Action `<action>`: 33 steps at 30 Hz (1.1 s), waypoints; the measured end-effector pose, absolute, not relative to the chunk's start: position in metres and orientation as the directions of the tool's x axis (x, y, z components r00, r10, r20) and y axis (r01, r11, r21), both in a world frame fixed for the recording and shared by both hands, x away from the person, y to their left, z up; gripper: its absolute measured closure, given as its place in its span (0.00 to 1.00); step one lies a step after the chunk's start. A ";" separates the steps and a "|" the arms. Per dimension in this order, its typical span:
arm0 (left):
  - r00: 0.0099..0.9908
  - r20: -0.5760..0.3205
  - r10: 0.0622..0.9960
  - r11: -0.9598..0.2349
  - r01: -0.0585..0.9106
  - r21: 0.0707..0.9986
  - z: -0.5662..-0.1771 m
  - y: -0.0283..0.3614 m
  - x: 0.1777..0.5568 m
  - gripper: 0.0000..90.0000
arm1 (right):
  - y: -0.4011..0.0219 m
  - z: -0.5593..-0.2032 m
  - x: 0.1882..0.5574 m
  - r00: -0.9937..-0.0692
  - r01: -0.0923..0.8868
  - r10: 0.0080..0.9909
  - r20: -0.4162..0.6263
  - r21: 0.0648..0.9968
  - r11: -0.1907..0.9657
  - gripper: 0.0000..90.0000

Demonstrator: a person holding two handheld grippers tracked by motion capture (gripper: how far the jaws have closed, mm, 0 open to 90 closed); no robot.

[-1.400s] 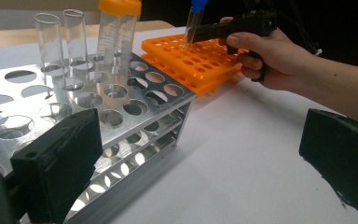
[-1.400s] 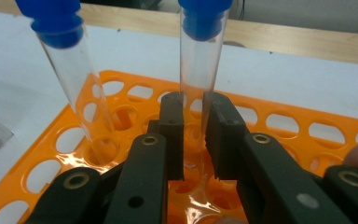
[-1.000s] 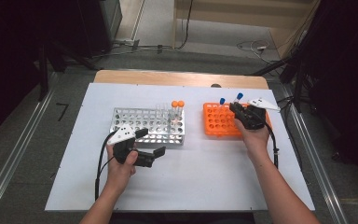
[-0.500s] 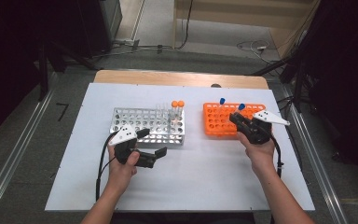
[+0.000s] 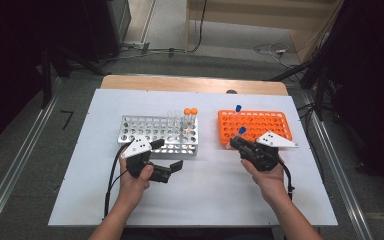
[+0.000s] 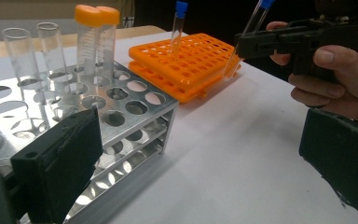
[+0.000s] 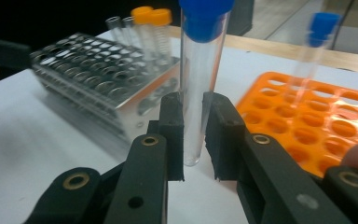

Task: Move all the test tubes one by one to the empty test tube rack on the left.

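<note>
Lab-type test station, not home. White tabletop (image 5: 205, 200) on wooden board, standing on grey floor between metal floor rails (image 5: 10, 175). Metal tube rack (image 5: 155, 134) with clear tubes, two orange-capped (image 5: 190, 112). Orange plastic tube rack (image 5: 255, 125) with blue-capped tube (image 5: 238, 108). Cables (image 5: 275, 50) on floor behind; dark equipment and black curtains around.

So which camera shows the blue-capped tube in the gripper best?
The right gripper view: the held tube stands big and close between the right gripper's closed jaws. The left gripper view shows it farther off, tilted by the orange rack. The high view shows just its tiny blue cap.
</note>
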State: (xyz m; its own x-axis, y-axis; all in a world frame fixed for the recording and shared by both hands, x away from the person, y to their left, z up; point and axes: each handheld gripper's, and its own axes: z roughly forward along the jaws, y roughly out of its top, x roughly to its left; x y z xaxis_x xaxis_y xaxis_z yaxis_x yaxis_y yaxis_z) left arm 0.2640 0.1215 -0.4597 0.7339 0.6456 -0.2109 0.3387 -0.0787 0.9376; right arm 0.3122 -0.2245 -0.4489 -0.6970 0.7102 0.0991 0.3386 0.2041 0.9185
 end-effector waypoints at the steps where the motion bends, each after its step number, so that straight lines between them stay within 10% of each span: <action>1: 0.736 -0.208 0.645 -0.082 0.337 0.938 -0.459 0.121 0.263 0.00 | -0.222 -0.449 0.311 -0.703 0.339 0.704 0.101 0.918 0.207 0.84; 17: 0.748 -0.203 0.632 -0.081 0.324 0.943 -0.454 0.107 0.259 0.09 | -0.179 -0.456 0.287 -0.801 0.325 0.590 0.107 0.904 0.277 0.83; 33: 0.799 -0.189 0.571 -0.090 0.290 0.953 -0.452 0.092 0.254 0.59 | -0.146 -0.467 0.273 -0.855 0.303 0.511 0.087 0.884 0.356 0.83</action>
